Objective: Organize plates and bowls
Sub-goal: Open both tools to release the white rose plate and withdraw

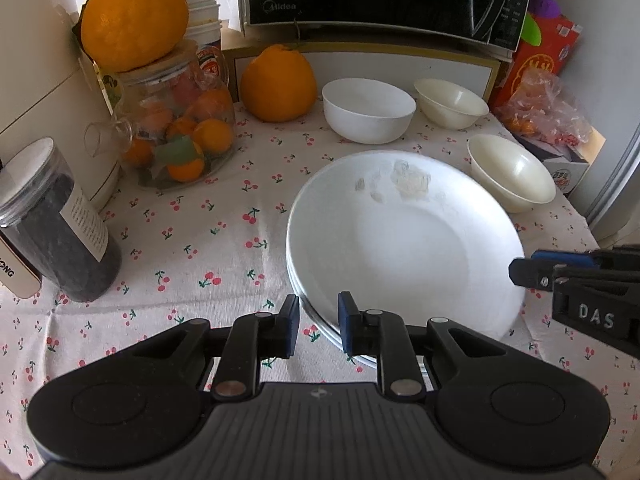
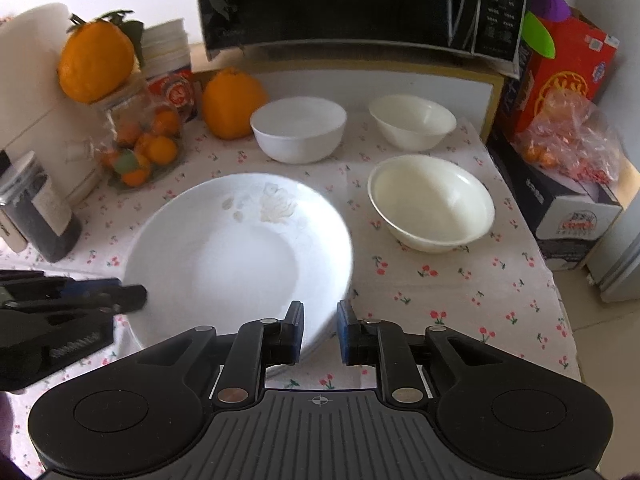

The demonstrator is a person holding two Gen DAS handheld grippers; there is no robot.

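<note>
Left gripper (image 1: 319,326): its two blue-padded fingers are drawn close together, clamped on the near left rim of a stack of white plates (image 1: 404,240). One pad sits outside the rim, the other over the top plate's edge.

Right gripper (image 2: 320,330): it is likewise narrowed, its pads pinching the near right rim of the same plate stack (image 2: 240,256). In each wrist view the other gripper shows at the far side of the stack, at about 3 o'clock from the left view and 9 o'clock from the right view.

The stack lies on a tablecloth (image 1: 192,248) printed with small cherries. The top plate has a faint floral mark near its far rim.

From the stack, in the right view: a cream bowl (image 2: 432,204) stands at 2 o'clock, near but apart. A white bowl (image 2: 298,128) stands at 12 o'clock, and a second cream bowl (image 2: 412,120) at 1 o'clock.

At 11 o'clock is a large orange fruit (image 2: 232,104). At 10 o'clock stands a glass jar of small oranges (image 2: 140,144) with another large orange (image 2: 96,64) on its lid. A black microwave (image 2: 352,4) sits behind the bowls.
</note>
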